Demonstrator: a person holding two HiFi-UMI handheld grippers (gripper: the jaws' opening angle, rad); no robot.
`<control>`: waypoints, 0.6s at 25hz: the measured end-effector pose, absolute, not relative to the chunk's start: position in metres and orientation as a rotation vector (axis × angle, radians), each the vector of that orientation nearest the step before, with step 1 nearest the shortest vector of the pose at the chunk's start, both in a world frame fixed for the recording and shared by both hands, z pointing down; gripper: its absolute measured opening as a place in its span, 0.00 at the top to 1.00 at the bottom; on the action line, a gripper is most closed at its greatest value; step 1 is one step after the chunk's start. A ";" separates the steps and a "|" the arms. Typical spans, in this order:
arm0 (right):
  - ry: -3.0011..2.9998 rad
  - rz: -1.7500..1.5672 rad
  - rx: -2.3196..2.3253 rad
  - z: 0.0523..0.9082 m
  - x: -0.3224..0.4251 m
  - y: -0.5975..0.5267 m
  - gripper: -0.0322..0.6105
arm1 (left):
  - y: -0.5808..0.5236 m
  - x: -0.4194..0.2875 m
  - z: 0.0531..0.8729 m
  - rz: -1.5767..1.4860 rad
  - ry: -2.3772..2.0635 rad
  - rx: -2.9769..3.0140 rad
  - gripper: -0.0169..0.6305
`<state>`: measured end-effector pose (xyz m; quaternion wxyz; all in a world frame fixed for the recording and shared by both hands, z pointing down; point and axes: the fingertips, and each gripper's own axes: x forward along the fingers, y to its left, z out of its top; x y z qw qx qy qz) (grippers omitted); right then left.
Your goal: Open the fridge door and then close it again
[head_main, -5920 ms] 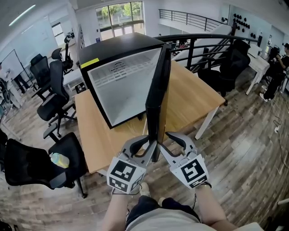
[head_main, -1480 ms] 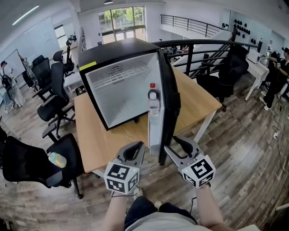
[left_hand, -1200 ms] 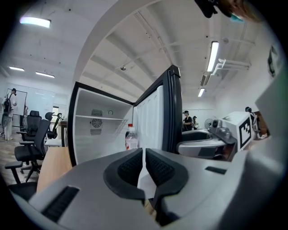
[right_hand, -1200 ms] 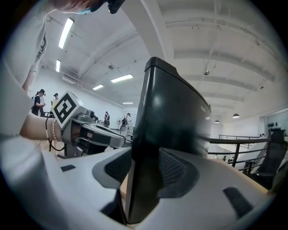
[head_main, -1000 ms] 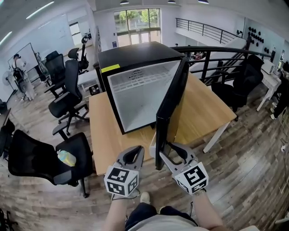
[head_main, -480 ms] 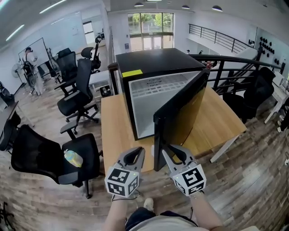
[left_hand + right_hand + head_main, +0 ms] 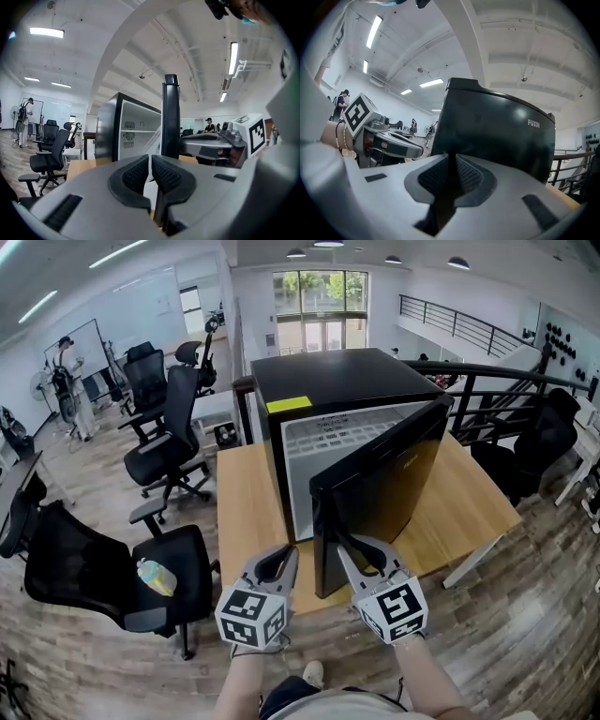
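Note:
A black mini fridge [image 7: 328,381] stands on a wooden table [image 7: 246,512], its white inside showing. Its black door [image 7: 384,484] stands partly open, free edge toward me. My left gripper [image 7: 282,553] is shut and empty, its tips just left of that edge, on the inner side. In the left gripper view the door edge [image 7: 170,117] rises right behind my left gripper [image 7: 150,160]. My right gripper [image 7: 350,546] lies against the door's outer face near the edge. Its jaws have just been closing with nothing between them. In the right gripper view my right gripper [image 7: 451,161] faces the dark door [image 7: 497,131].
Black office chairs stand left of the table; the nearest one carries a yellow-green bottle [image 7: 156,576]. A black stair railing [image 7: 487,381] runs behind the table at the right. A person [image 7: 67,381] stands far off by a whiteboard.
The door has swung in toward the fridge, narrowing the opening. Both grippers moved along with its free edge. The right jaws, apart earlier, now stand nearly together.

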<state>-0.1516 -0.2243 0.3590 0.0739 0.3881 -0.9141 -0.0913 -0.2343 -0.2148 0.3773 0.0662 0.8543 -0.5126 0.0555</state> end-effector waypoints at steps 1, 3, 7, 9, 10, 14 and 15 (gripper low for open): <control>-2.746 -0.272 1.165 0.358 -0.153 -0.228 0.90 | -0.219 -0.236 0.377 0.168 -1.545 2.578 0.94; -2.752 -0.266 1.160 0.359 -0.157 -0.235 0.90 | -0.228 -0.237 0.376 0.174 -1.538 2.583 0.94; -2.753 -0.272 1.156 0.360 -0.168 -0.248 0.91 | -0.245 -0.241 0.377 0.179 -1.530 2.596 0.94; -2.757 -0.278 1.156 0.360 -0.173 -0.254 0.91 | -0.253 -0.244 0.377 0.154 -1.526 2.594 0.94; -2.758 -0.282 1.155 0.360 -0.176 -0.258 0.91 | -0.256 -0.246 0.377 0.142 -1.520 2.593 0.94; -2.754 -0.291 1.155 0.359 -0.186 -0.271 0.91 | -0.271 -0.251 0.377 0.145 -1.501 2.600 0.94; -2.753 -0.290 1.160 0.358 -0.189 -0.275 0.91 | -0.274 -0.253 0.377 0.147 -1.497 2.603 0.94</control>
